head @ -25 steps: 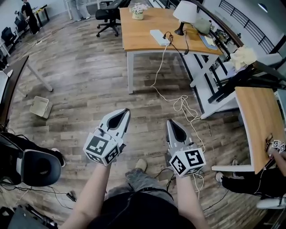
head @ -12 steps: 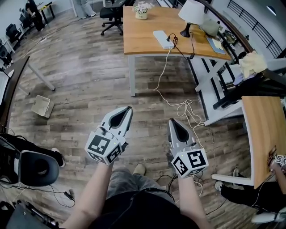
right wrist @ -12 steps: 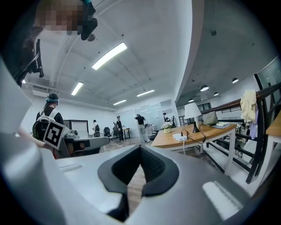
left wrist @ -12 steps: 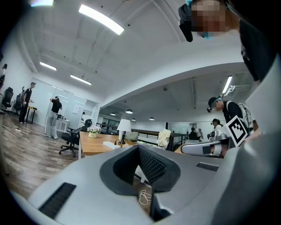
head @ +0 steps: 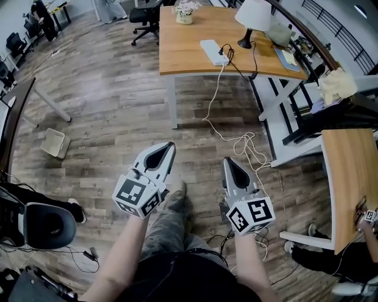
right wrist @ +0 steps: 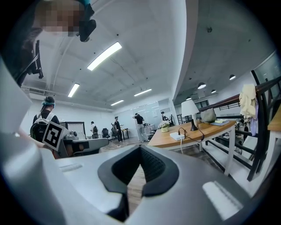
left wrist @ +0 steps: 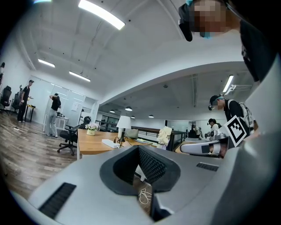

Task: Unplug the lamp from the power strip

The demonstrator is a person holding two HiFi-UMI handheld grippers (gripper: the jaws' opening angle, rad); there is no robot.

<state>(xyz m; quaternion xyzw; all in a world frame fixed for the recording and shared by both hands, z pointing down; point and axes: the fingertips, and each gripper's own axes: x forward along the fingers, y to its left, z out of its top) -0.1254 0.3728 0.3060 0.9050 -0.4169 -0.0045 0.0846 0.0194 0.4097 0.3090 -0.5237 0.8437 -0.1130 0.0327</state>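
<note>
Wooden floorboards [head: 106, 100] are passing beneath as the person is stepping forward, and the wooden desk [head: 189, 59] is sitting slightly nearer than a second ago. On it the lamp [head: 253, 17] is standing beside the power strip [head: 214, 52], plugged into it. The left gripper [head: 169, 146] and right gripper [head: 227, 161] are staying closed and empty, well short of the desk.

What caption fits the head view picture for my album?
Left gripper and right gripper, jaws shut and empty, face a desk with the lamp and power strip.
</note>
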